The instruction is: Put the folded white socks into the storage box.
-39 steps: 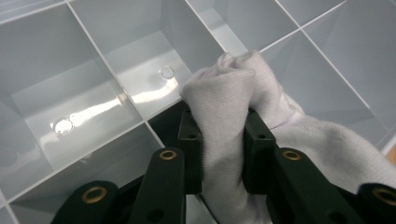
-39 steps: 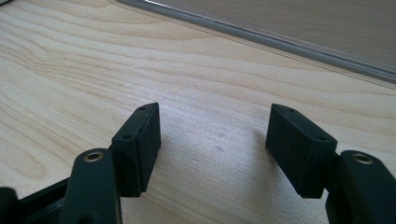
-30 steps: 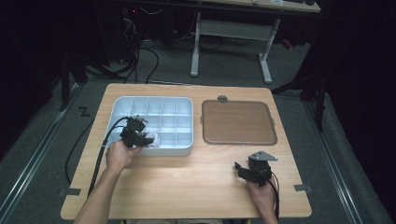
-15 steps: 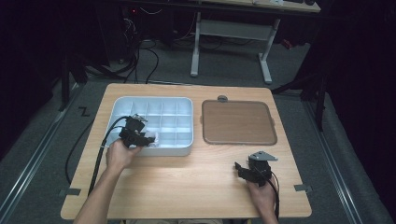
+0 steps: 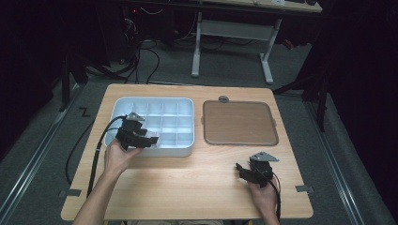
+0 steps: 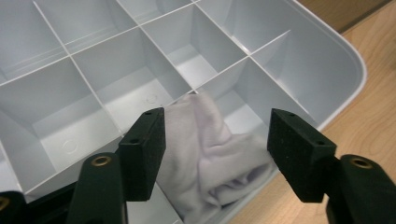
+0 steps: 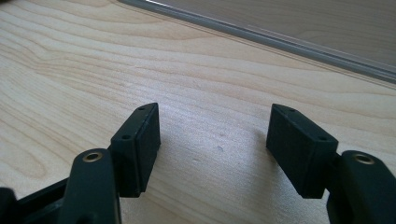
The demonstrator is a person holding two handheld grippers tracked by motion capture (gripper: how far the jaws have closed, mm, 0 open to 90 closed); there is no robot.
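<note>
Since the earlier frame your left gripper has just been opening, its jaws now apart with the white cloth lying loose between them, bunched in a near-edge compartment of the grey divided tray left of centre. One fold rides up on a divider, so it may spill into the next cell or snag a pad. Your right gripper hangs apart over bare table at lower right, beside the brown mat

— Any writing, labels or numbers legible anywhere?
— None. There's just a dark Z-shaped mark on the floor left of the table; I can't tell whether it's a letter.
</note>
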